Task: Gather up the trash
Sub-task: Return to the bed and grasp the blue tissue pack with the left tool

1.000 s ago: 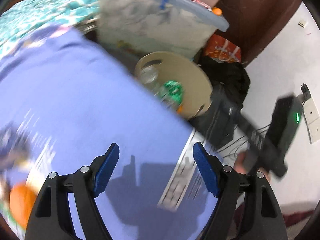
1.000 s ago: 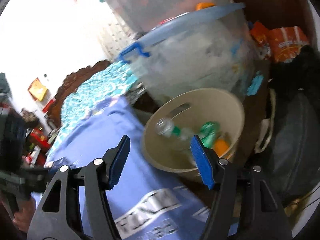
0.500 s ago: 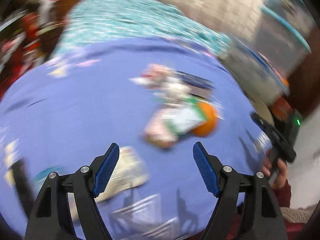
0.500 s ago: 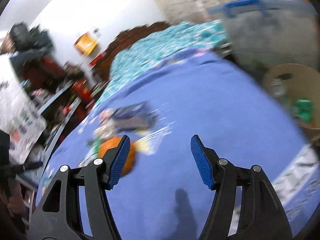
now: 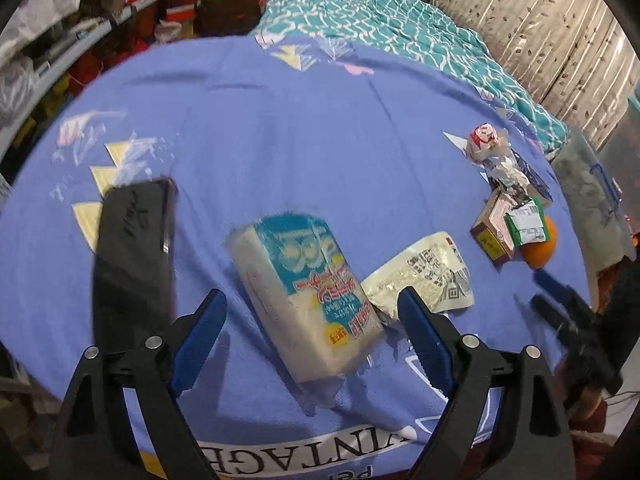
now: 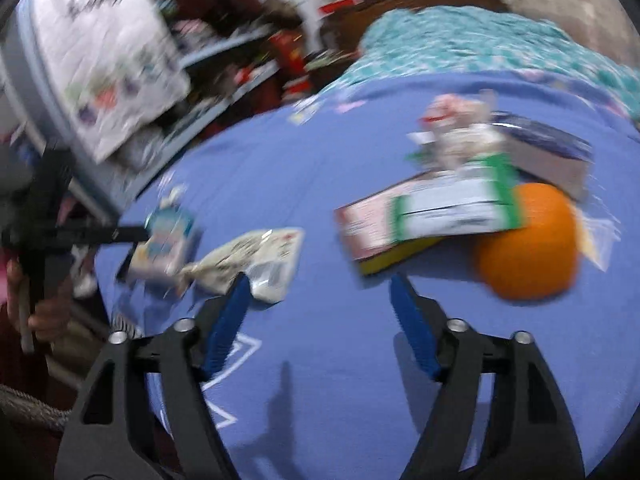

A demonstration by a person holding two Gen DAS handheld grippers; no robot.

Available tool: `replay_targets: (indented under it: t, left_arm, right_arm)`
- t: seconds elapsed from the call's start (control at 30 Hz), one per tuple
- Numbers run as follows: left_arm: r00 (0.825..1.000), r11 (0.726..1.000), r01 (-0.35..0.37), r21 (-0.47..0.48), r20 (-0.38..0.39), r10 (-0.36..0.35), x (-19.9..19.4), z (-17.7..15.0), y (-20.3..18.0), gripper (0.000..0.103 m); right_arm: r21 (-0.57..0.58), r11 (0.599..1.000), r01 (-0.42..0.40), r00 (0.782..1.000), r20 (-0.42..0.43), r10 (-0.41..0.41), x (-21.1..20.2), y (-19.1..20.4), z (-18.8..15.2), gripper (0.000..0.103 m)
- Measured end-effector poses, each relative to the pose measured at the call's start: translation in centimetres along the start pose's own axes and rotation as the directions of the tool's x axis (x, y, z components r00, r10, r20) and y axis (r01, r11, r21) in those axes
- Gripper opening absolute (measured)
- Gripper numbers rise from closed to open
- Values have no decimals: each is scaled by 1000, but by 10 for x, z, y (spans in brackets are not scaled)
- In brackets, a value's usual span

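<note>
Both grippers, left (image 5: 310,324) and right (image 6: 320,308), are opening, empty. Just ahead of the left one's fingers lies a tissue pack (image 5: 304,288): probably light, soft, slippery film; pinch across its narrow sides. Ahead-right of the right gripper sits a box (image 6: 424,216).

A blue blanket (image 5: 280,128) covers the bed beyond the jaws, printed with white letters at its near edge under them. Past it, farther from the jaws, lies a teal patterned quilt (image 5: 400,36). A flat black slab (image 5: 134,256) rests on the blanket just left of the left jaw. Cluttered shelves (image 5: 80,36) stand far off to the left, and a pale curtain (image 5: 540,40) hangs far right.
</note>
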State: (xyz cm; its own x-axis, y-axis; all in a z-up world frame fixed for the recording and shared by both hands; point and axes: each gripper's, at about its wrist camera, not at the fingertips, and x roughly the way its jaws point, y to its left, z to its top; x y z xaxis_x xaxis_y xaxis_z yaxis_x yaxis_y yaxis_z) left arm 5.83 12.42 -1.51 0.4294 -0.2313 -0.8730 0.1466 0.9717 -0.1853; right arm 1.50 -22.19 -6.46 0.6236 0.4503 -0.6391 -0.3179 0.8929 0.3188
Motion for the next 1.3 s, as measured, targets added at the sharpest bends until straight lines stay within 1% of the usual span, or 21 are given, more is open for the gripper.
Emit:
replay_targets:
  t: [0.1,0.17,0.23,0.33,0.43,0.5,0.6,0.7,0.73,0.8,0.83,0.87,0.9,0.93,0.97,1.07,1.13,1.2,1.23,1.27,1.3]
  left_arm:
    - [1000,1000,16,12,4,-16,10,1,-4,83]
    - [1000,999,29,24,-3,-29,17,0,-5,83]
    - [999,999,48,23,-6,-48,25,1,-4,82]
    - [996,996,86,14,-5,-86,32,2,-3,82]
    - [994,994,106,22,14,-106,35,6,-5,82]
    - [994,994,107,30,25,-107,37,9,-5,82]
    - [993,993,117,24,32,-118,41,14,-4,82]
    - [991,991,134,6,30,-134,46,20,2,77]
    - [990,991,135,1,32,-135,47,21,3,74]
    - [992,993,120,-6,47,-119,48,24,6,67]
    - [992,993,120,-11,49,-119,49,26,8,64]
    - [990,991,132,-18,48,-131,49,27,10,63]
    - [987,987,158,-33,45,-157,50,28,13,62]
    - [983,982,182,-43,44,-180,51,28,15,60]
    - [980,979,197,-47,46,-195,51,29,16,59]
    - [979,981,194,-31,65,-191,50,28,12,56]
    - [977,979,201,-21,73,-199,48,27,9,55]
    - [973,975,222,-22,76,-220,45,26,6,55]
    - [969,971,237,-22,78,-235,41,26,5,55]
    - [965,968,250,-20,80,-248,39,25,5,55]
    - [959,962,273,-17,82,-271,34,24,2,55]
  right_arm:
    - [-116,993,-1,999,-50,-5,23,31,-1,85]
    - [-196,980,24,996,-74,-39,33,47,-4,87]
    - [-290,955,57,991,-99,-89,48,63,-7,89]
    - [-377,923,76,982,-133,-136,65,74,-7,89]
    - [-458,882,109,975,-125,-186,76,80,-4,90]
    - [-474,874,106,974,-127,-187,85,82,2,92]
    - [-468,879,88,976,-135,-170,95,83,13,92]
    - [-452,890,50,979,-156,-135,105,84,20,91]
    - [-433,901,28,979,-169,-112,107,83,23,84]
    - [-401,916,33,982,-158,-104,108,82,27,64]
    - [-386,922,46,983,-146,-110,108,80,30,36]
    - [-326,945,-3,985,-162,-52,105,73,36,21]
    - [-280,960,-21,985,-171,-28,105,68,41,21]
    - [-223,975,6,988,-151,-40,102,59,45,16]
    - [-199,980,20,989,-141,-49,102,53,49,16]
    - [-74,997,21,992,-126,-30,94,28,53,16]
    - [-58,998,19,994,-111,-25,89,24,55,20]
    - [-62,998,8,990,-138,-16,89,22,59,26]
    - [-68,998,-3,988,-155,-8,89,22,63,53]
    - [-74,997,-2,987,-158,-10,88,22,67,89]
    - [-83,997,0,988,-151,-13,86,21,71,95]
